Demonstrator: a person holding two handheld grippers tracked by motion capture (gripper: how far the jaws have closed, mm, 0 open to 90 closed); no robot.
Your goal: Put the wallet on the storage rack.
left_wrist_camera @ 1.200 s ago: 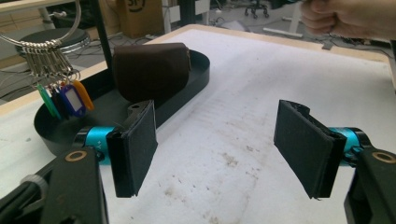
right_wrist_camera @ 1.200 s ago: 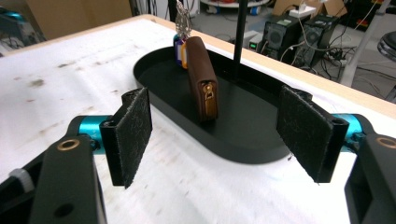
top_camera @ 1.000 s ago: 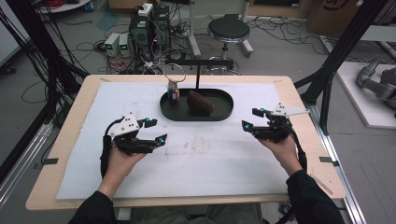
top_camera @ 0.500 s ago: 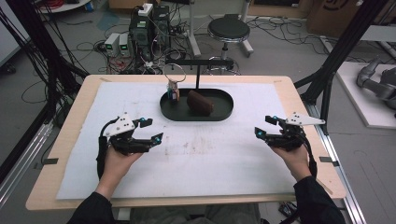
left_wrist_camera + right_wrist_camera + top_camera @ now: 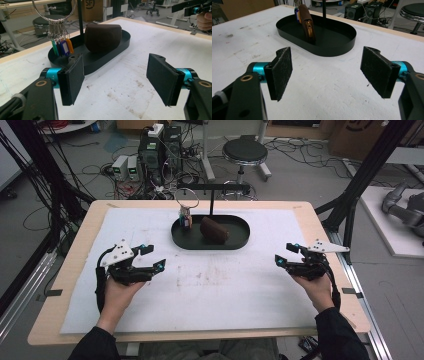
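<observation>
Nearest the front edge of the desk (image 5: 320, 227), the left gripper (image 5: 155, 257) hovers over the white mat toward the left side, its jaws spread wide with nothing between them; the right gripper (image 5: 286, 255) hangs near the right edge, equally wide and empty; both stand well apart from the things, so I judge the work not yet begun, with the reach, the grasp and any carrying all left to do; farther off, toward the middle of the back edge, sits the black oval tray (image 5: 240, 239); in it the brown pouch (image 5: 214, 230) rests untouched, zip side toward the right gripper; just beside it, the key tags (image 5: 185, 217) hang from a ring (image 5: 186, 198) on the tray's stand (image 5: 212, 195).
</observation>
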